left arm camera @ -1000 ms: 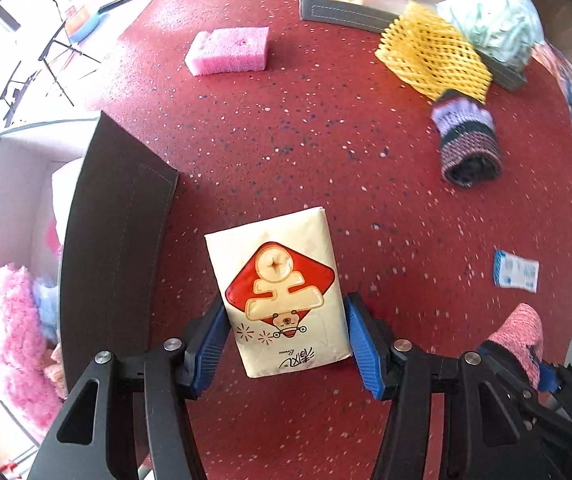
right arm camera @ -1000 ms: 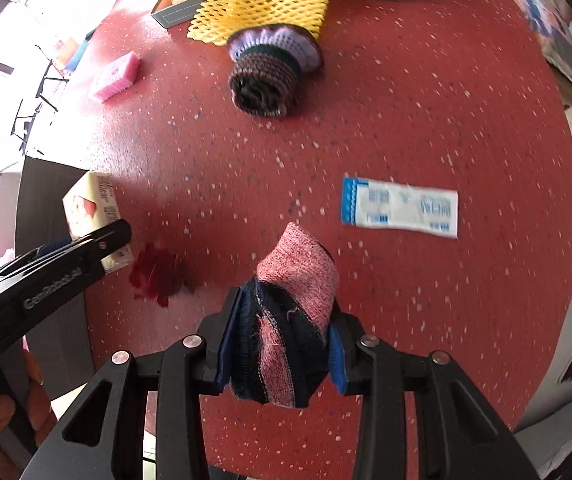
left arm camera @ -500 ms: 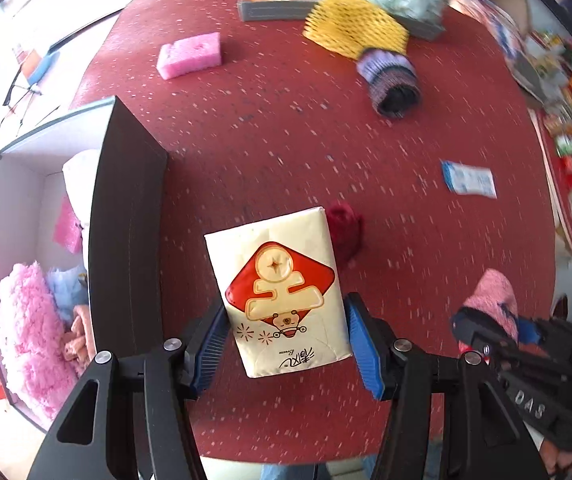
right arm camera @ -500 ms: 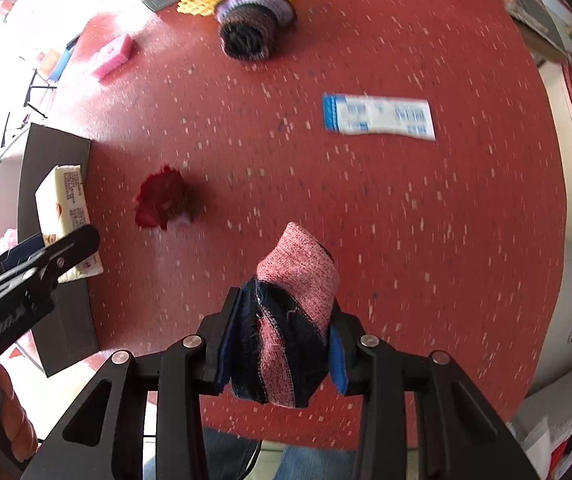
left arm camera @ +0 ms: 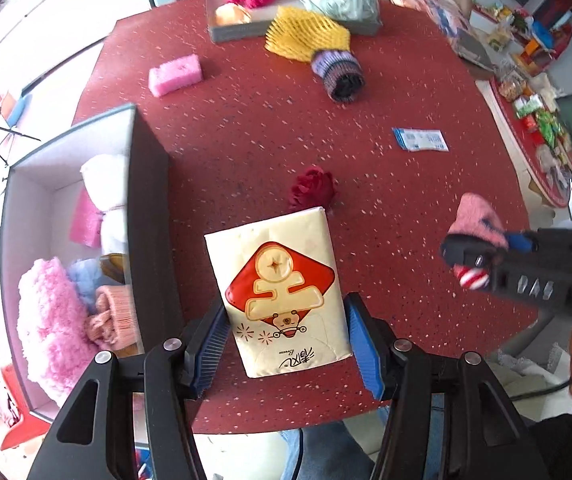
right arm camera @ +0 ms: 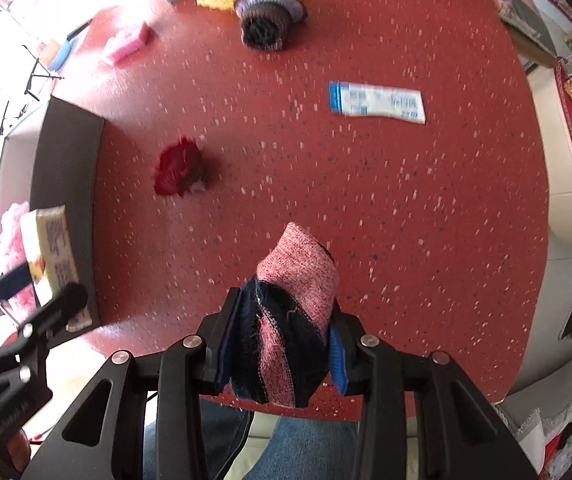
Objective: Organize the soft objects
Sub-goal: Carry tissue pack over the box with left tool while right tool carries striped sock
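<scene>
My left gripper [left arm camera: 286, 344] clamps the cream tissue pack with the red diamond print [left arm camera: 281, 292], held above the red speckled table's [left arm camera: 245, 128] near edge beside the dark-walled open storage box [left arm camera: 145, 216], presumably its destination. My right gripper [right arm camera: 281, 350] pinches the pink-and-navy knitted sock [right arm camera: 290, 320] over the near edge, likely for the same box. 2 items carried, both raised clear of the table.

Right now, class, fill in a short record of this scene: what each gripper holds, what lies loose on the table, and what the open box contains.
left gripper: shut on a tissue pack
right gripper: shut on a pink and dark sock
table: red, speckled
loose on the table: pink sponge, rolled sock, yellow foam net, red fluffy ball, blue and white packet
open box: at the table's left edge, holding pink, white and blue soft things
grey tray: at the far edge, holding more soft things
</scene>
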Tool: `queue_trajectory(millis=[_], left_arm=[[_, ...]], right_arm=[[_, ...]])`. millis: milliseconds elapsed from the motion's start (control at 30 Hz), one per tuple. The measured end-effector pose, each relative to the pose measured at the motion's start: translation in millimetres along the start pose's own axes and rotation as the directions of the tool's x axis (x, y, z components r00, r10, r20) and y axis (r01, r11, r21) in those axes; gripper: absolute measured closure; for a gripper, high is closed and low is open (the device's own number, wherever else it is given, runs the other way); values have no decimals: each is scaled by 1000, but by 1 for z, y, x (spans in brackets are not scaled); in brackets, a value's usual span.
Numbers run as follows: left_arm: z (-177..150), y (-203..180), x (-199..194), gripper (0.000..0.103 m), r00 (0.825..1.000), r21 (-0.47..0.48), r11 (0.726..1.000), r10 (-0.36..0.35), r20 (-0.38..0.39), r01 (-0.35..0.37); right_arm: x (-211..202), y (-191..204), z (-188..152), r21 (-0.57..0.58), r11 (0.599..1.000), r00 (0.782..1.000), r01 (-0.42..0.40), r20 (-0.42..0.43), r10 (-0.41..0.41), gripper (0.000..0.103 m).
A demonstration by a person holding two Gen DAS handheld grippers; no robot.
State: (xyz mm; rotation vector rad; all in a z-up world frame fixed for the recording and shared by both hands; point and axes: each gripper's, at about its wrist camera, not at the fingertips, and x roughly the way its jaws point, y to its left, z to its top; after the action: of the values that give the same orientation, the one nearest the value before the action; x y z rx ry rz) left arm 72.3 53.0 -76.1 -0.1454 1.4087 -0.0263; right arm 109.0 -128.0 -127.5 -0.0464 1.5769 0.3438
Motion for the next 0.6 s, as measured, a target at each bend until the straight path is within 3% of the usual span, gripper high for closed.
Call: queue_trajectory(millis=[300,600], left_arm=[[-9,41,-45,45,988,-127,992,30,149,-11],[-24,70,-54,45,983,-208,978,48,177,-11]], right_arm=[[-65,22,21,-48,996,972,-78,218,86,62],[-64,62,35,-123,991,976,-58,202,82,62]])
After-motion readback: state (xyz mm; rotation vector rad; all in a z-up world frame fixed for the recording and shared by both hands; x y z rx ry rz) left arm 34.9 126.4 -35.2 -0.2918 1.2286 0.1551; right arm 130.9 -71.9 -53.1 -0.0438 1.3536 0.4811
